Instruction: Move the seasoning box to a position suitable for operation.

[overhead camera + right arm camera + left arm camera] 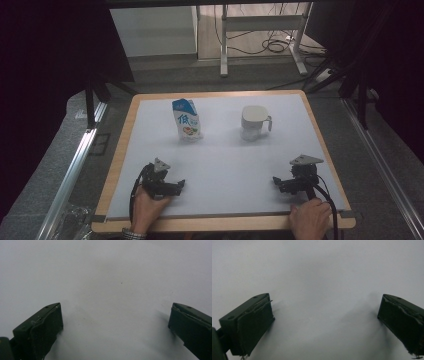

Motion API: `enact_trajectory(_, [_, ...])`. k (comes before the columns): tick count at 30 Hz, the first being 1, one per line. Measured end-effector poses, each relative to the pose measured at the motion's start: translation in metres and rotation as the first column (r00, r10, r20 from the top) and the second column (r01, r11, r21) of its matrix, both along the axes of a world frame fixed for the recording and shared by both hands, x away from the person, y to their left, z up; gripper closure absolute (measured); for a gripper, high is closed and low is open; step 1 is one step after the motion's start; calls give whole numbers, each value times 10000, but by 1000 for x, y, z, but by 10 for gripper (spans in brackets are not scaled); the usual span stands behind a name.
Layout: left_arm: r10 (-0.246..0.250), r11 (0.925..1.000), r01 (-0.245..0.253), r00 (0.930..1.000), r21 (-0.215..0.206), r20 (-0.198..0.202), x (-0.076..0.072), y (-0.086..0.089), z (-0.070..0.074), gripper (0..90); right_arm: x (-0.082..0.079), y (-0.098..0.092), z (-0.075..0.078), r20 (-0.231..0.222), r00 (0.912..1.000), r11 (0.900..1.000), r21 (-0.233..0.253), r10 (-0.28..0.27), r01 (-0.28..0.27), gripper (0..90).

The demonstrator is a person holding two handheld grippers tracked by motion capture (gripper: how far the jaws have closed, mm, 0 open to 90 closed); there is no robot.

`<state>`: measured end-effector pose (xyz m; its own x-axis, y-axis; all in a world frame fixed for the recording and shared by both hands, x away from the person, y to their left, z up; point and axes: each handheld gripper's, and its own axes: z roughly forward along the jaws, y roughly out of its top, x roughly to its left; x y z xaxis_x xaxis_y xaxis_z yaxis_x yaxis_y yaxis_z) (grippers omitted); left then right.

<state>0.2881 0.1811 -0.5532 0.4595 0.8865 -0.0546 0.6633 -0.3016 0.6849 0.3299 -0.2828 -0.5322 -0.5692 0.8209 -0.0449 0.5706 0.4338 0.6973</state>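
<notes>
White tabletop [225, 165] w/ carton [187, 120], mug [255, 122]

One milk carton [187, 120], one white lidded mug [255, 122], two grippers, and one white table mat [225, 155].

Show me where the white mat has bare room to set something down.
Free: the gap between the blue-and-white milk carton and the white lidded plastic jug, and the wide middle strip between the left gripper and right gripper. Nowhere is crowded.

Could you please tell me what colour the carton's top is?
Blue, above a white body; the carton shows best in the high view.
</notes>
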Motion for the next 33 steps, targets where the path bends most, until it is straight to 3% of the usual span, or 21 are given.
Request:
enact_trajectory(11, [-51, 10000, 51, 10000, 6, -26, 0, 0, 0, 0, 0, 0, 0, 13, 10000, 10000, -16, -2, 2, 0])
enact_trajectory(16, [-637, 9980, 637, 9980, -54, 36, 2, 6, 0, 0, 0, 0, 0, 13, 10000, 10000, -34, 0, 0, 0])
enact_trajectory(33, [-695, 9976, 695, 9975, 24, 112, 1, 7, 0, 3, 0, 0, 1, -9, 10000, 10000, -15, -5, 5, 9])
